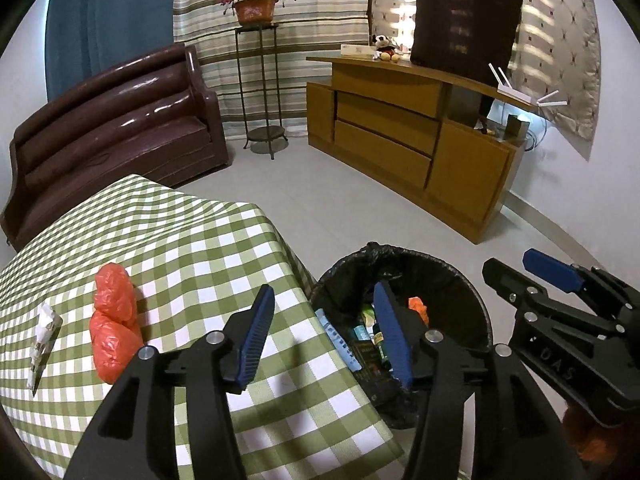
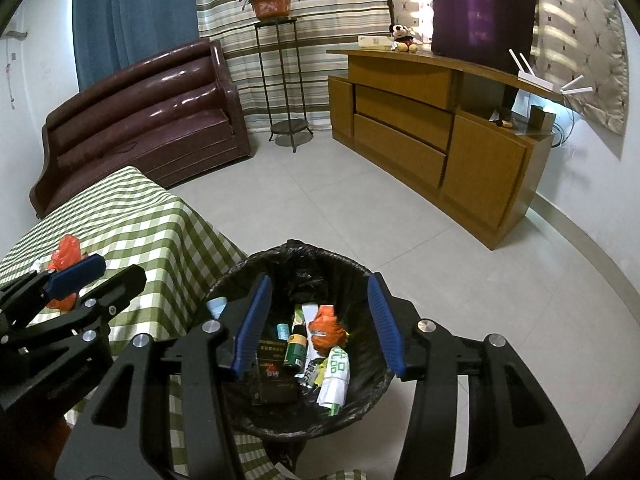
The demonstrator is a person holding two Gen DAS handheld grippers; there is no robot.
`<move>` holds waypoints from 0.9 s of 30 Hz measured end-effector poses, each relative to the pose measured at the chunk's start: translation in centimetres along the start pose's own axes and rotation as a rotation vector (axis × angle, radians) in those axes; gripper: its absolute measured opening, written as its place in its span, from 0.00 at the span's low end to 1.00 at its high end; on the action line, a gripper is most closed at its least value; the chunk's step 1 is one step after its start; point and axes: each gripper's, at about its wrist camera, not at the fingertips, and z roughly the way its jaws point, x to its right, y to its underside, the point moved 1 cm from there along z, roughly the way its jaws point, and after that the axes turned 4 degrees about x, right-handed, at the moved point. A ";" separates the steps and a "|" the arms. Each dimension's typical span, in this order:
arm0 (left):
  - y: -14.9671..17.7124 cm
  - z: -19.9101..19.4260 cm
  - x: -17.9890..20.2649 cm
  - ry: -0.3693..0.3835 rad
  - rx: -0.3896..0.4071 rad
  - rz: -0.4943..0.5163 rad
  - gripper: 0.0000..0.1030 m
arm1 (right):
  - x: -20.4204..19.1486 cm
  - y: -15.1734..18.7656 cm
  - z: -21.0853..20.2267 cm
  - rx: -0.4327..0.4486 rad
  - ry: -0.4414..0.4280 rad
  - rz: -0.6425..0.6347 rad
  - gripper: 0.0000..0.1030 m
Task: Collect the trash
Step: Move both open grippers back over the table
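On the checked bench (image 1: 192, 240), a crumpled orange bag (image 1: 114, 322) and paper scrap (image 1: 44, 338) await collection. The left gripper (image 1: 326, 336) and right gripper (image 2: 320, 322) hover with fingers released, empty, over the lined bin (image 2: 240, 276); a loose pinch could drop the slippery bag onto the floor.

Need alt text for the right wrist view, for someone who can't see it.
The open, empty right gripper hangs over a black-lined bin holding wrappers, a small can and an orange bag. The left gripper sits at left over a green checked table.
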 end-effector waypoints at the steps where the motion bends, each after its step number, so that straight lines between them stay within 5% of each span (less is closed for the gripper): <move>1: 0.0 -0.1 -0.1 -0.001 0.001 -0.002 0.52 | -0.1 0.0 0.0 0.000 -0.001 -0.002 0.48; 14: 0.7 -2.7 -5.2 -0.080 0.010 -0.056 0.59 | -4.7 -0.1 -0.6 -0.005 -0.062 -0.047 0.54; 27: 3.7 -6.1 -16.2 -0.292 -0.006 -0.159 0.65 | -14.0 0.0 -0.7 -0.023 -0.203 -0.151 0.59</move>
